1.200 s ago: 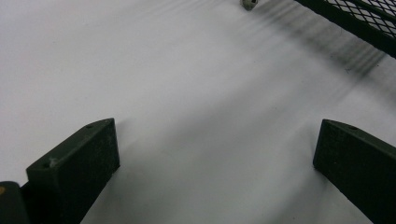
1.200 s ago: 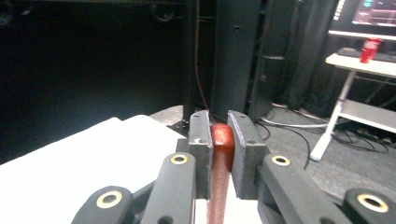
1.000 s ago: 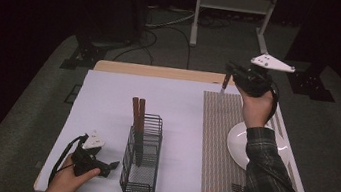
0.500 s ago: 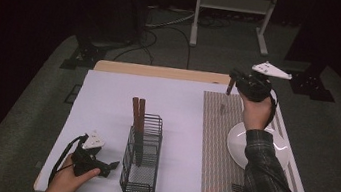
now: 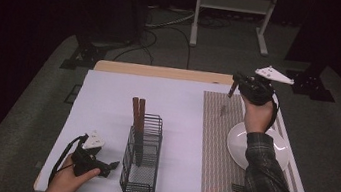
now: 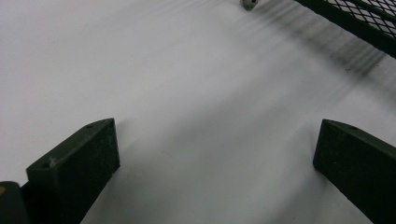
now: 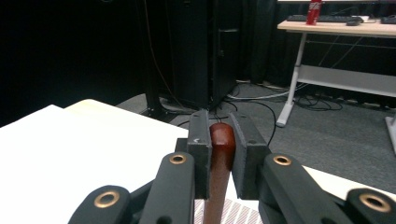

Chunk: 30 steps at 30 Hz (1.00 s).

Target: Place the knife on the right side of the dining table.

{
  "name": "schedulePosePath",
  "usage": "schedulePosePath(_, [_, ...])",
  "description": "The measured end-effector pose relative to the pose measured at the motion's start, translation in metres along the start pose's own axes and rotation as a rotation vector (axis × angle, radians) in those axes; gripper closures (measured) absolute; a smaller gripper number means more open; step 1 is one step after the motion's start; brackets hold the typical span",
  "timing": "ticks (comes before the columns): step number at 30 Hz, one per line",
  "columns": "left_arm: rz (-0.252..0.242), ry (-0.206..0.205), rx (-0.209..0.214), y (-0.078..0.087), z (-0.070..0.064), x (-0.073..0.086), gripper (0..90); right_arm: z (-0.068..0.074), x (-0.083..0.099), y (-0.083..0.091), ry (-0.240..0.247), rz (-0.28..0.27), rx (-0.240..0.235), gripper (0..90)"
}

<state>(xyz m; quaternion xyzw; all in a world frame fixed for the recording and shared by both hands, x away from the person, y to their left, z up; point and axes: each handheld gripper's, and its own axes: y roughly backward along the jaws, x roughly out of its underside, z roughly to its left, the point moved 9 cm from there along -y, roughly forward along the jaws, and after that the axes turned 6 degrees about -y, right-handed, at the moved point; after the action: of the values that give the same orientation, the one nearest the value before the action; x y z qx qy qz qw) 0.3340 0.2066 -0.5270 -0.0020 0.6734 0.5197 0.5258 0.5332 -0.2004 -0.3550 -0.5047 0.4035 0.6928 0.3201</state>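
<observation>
My right gripper (image 5: 239, 83) is held up over the far end of the striped placemat (image 5: 216, 153), shut on the brown wooden handle of a utensil (image 5: 231, 89). Its thin metal end hangs down toward the mat. In the right gripper view the rounded handle (image 7: 221, 149) is clamped between both pads, with my right gripper (image 7: 223, 128) pointing out past the table's far edge. My left gripper (image 5: 109, 167) rests open on the white table near the front left. In its own view my left gripper (image 6: 215, 158) has bare table between the jaws.
A black wire rack (image 5: 142, 158) stands just right of the left gripper, with two wooden-handled utensils (image 5: 138, 116) upright in it; its base edge (image 6: 359, 21) shows close by. A white plate (image 5: 237, 148) and a fork (image 5: 240, 188) lie near the right forearm.
The right gripper has drifted slightly right and toward the person with the utensil still in it. The left gripper has stayed put.
</observation>
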Motion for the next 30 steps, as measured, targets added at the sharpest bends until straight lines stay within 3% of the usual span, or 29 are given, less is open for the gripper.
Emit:
schedulePosePath(12, [0.000, 0.000, 0.000, 0.000, 0.000, 0.000, 0.0, -0.025, 0.005, 0.014, 0.013, 0.002, 0.085, 74.6])
schedulePosePath(30, [0.000, -0.001, 0.000, 0.000, 0.000, 0.000, 0.0, -0.066, 0.021, 0.032, -0.045, 0.028, 0.173, 69.4])
